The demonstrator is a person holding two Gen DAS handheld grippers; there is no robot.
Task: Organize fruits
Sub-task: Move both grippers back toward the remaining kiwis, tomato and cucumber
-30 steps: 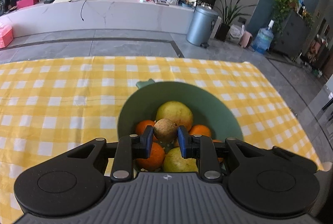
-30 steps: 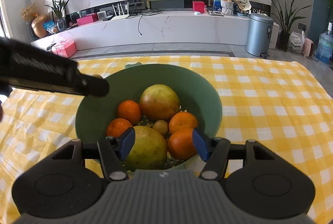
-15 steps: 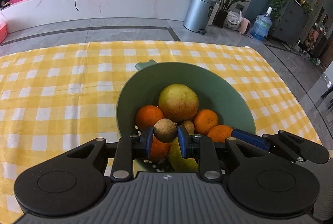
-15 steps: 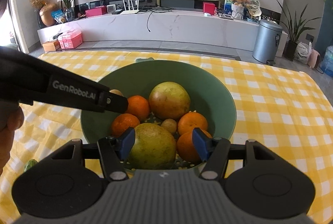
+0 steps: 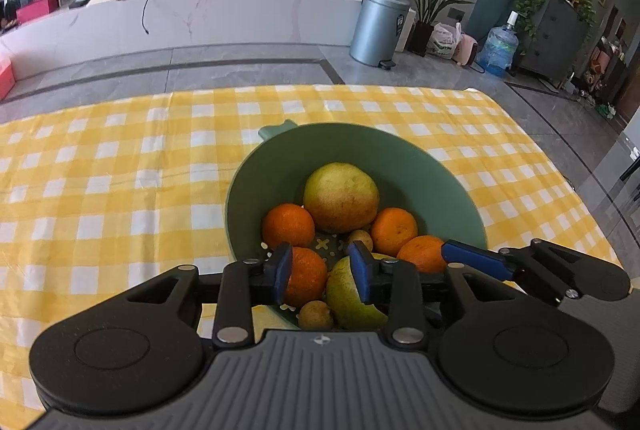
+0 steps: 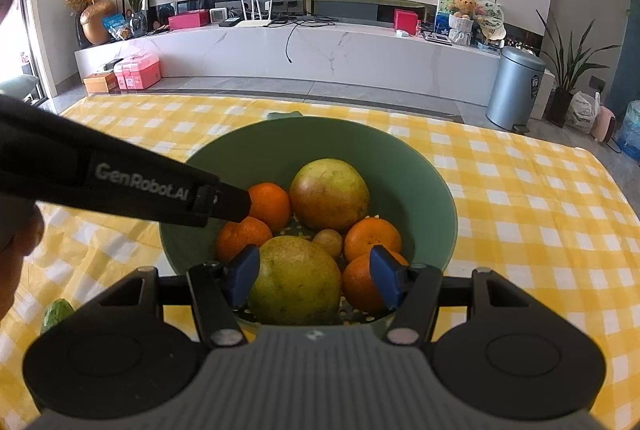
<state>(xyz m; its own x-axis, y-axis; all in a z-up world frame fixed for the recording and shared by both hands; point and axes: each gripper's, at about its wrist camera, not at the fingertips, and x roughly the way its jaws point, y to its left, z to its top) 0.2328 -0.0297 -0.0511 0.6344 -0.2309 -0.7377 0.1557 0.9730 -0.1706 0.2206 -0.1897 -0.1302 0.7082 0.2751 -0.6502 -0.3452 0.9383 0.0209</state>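
Note:
A green bowl (image 5: 400, 158) (image 6: 400, 166) on the yellow checked cloth holds two large yellow-green fruits, several oranges and small brown fruits. My left gripper (image 5: 322, 268) is open above the bowl's near rim. A small brown fruit (image 5: 316, 315) lies just below its fingers, by the near orange (image 5: 308, 276) and the near large fruit (image 5: 352, 290). My right gripper (image 6: 316, 278) is open at the bowl's near edge, its fingers either side of a large yellow-green fruit (image 6: 296, 280). The left gripper's black body (image 6: 120, 178) crosses the right wrist view.
A green object (image 6: 58, 314) lies on the cloth at the lower left of the right wrist view. The cloth-covered table (image 5: 100, 182) extends left and right of the bowl. A grey bin (image 5: 378, 26) stands on the floor beyond.
My left gripper opened and let go of the small brown fruit, which dropped into the near side of the bowl. The right gripper stayed open at the bowl's near edge.

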